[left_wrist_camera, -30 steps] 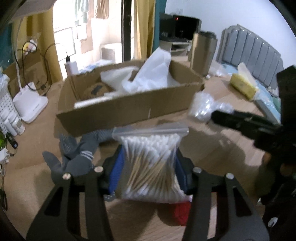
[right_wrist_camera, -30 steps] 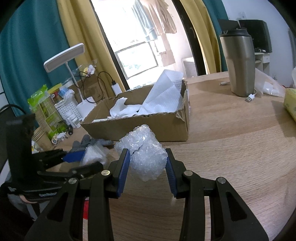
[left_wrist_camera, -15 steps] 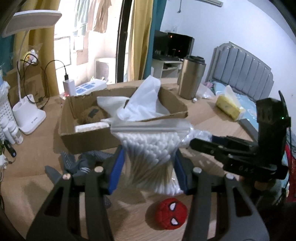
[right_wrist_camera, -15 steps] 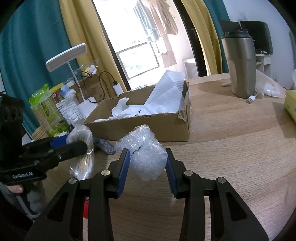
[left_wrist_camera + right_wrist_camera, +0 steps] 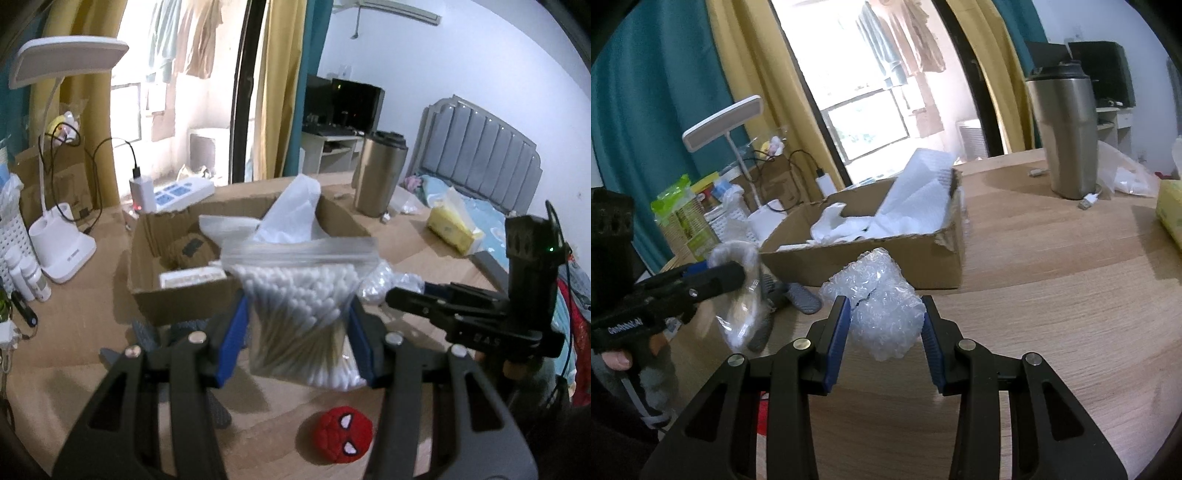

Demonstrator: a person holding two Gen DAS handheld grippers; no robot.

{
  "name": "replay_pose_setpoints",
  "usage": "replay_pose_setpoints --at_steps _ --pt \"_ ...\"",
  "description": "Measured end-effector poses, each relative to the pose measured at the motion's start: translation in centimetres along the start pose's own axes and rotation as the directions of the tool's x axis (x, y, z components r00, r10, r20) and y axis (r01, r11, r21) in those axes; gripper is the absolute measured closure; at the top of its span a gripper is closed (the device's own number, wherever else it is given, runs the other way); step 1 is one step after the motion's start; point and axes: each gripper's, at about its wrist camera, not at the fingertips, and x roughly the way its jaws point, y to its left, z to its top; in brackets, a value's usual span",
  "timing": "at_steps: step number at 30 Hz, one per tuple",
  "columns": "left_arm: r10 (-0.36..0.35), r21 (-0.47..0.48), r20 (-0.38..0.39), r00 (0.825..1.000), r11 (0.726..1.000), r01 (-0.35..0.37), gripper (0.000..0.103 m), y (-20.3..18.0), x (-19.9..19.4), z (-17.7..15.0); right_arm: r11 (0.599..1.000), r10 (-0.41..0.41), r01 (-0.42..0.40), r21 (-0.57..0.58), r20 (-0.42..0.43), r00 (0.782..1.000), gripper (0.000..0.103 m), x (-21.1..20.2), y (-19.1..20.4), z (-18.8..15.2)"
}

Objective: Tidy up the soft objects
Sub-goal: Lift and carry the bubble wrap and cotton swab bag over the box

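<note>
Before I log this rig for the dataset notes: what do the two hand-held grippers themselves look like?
Both match. The left hand-held gripper and right hand-held gripper have black skeletal finger frames with triangular cutouts, silver round bolt heads and blue pads. Seen from the other camera, each has a black boxy housing; the right's shows a green light and a thin black cable, the left's white lettering.

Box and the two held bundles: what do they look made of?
Box: brown corrugated cardboard, matte, torn edge. Bag in the left hand-held gripper: clear glossy plastic, zip top, full of cotton swabs. Wad in the right hand-held gripper: bubble wrap, by its translucent blisters.
</note>
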Motion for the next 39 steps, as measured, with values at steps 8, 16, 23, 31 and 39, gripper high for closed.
replay_pose_setpoints --at_steps 8,16,23,31,39 --pt "-0.032 -0.018 0.044 0.998 0.999 0.033 0.051 0.9 -1.1 0.4 0.996 -0.085 0.085 -0.004 0.018 0.996 0.063 -0.7 -0.7 1.0" --pt "-0.065 -0.043 0.089 0.994 0.997 0.068 0.051 1.9 -2.3 0.9 0.991 -0.126 0.128 -0.043 0.043 0.991 0.063 -1.3 0.4 2.2" --pt "-0.083 -0.052 0.113 0.990 0.995 0.089 0.051 2.0 -2.2 1.7 0.989 -0.123 0.127 -0.073 0.059 0.991 0.063 -1.2 1.5 3.4" --pt "-0.082 -0.057 0.119 0.990 0.994 0.089 0.051 2.3 -1.1 2.7 0.989 -0.104 0.112 -0.096 0.090 0.991 0.063 -1.0 1.8 5.0" --pt "-0.083 -0.053 0.107 0.991 0.995 0.089 0.051 2.0 0.8 3.6 0.990 -0.085 0.095 -0.100 0.103 0.991 0.063 -0.3 1.0 6.2"
